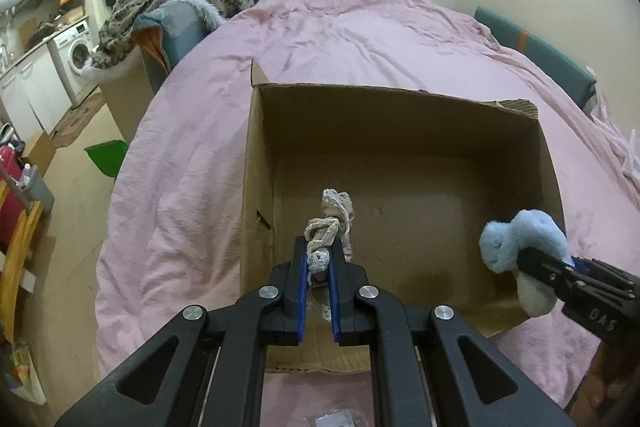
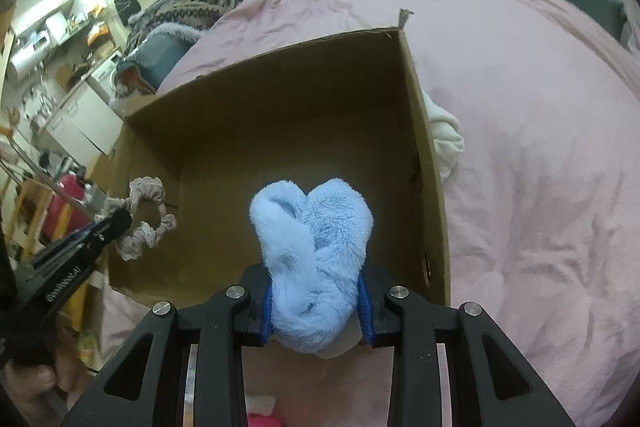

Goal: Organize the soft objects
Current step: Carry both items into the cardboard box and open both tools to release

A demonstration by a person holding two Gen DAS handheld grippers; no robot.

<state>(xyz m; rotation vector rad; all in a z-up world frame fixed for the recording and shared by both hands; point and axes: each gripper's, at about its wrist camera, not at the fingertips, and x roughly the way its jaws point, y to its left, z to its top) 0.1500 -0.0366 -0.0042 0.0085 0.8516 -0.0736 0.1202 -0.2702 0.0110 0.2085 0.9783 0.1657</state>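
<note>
Left gripper [image 1: 318, 251] clenched on lace scrunchie [image 1: 330, 219], lower centre, above cardboard box [image 1: 400, 131] floor. Right gripper [image 2: 316, 297] grasping blue fluffy headband [image 2: 314, 247], lower centre, over box's near edge. Step: drop-off. Next move probably: release both inside box.

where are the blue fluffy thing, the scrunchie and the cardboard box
blue fluffy thing [image 2: 316, 259], right wrist view, on the middle of its fur
scrunchie [image 1: 330, 217], left wrist view, on the bunched fabric above the gripper
cardboard box [image 1: 400, 123], left wrist view, on its far inner wall
</note>
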